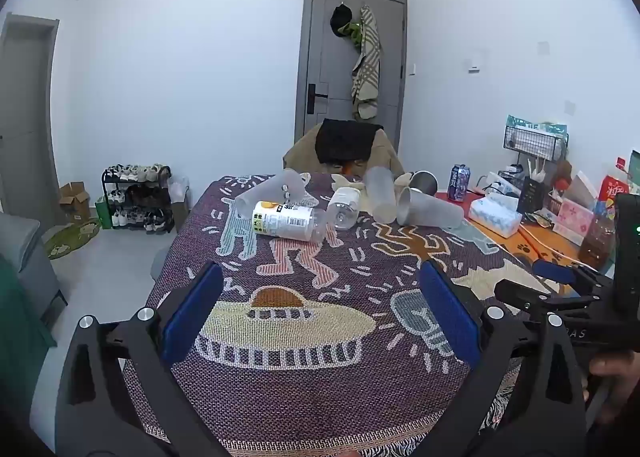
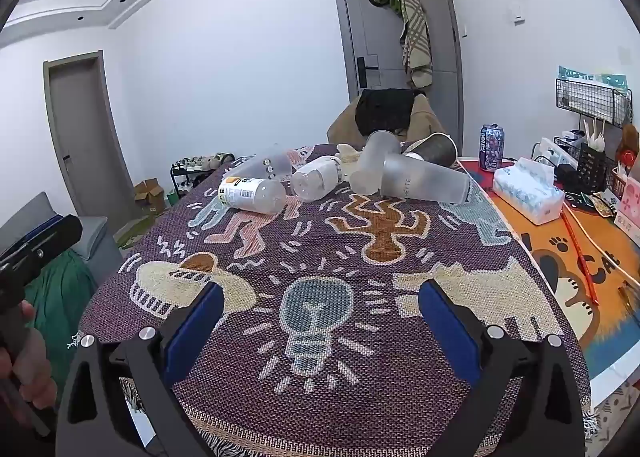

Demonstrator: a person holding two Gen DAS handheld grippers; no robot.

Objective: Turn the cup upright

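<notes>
Several cups and bottles lie on their sides at the far end of the patterned tablecloth (image 1: 304,289). A frosted cup (image 1: 430,209) (image 2: 424,181) lies at the right, another frosted cup (image 1: 380,193) (image 2: 374,167) beside it, a third (image 1: 268,191) (image 2: 260,167) at the left. A labelled clear bottle (image 1: 286,221) (image 2: 250,195) and a small clear bottle (image 1: 344,205) (image 2: 316,179) lie between them. My left gripper (image 1: 320,281) is open and empty, well short of them. My right gripper (image 2: 320,301) is open and empty too.
A dark metal cup (image 2: 438,149) lies behind the frosted ones. A drink can (image 2: 491,147), a tissue pack (image 2: 528,191), a wire rack (image 2: 592,101) and small boxes crowd the table's right side. A chair (image 1: 344,145) stands at the far end. The other gripper (image 1: 568,297) shows at right.
</notes>
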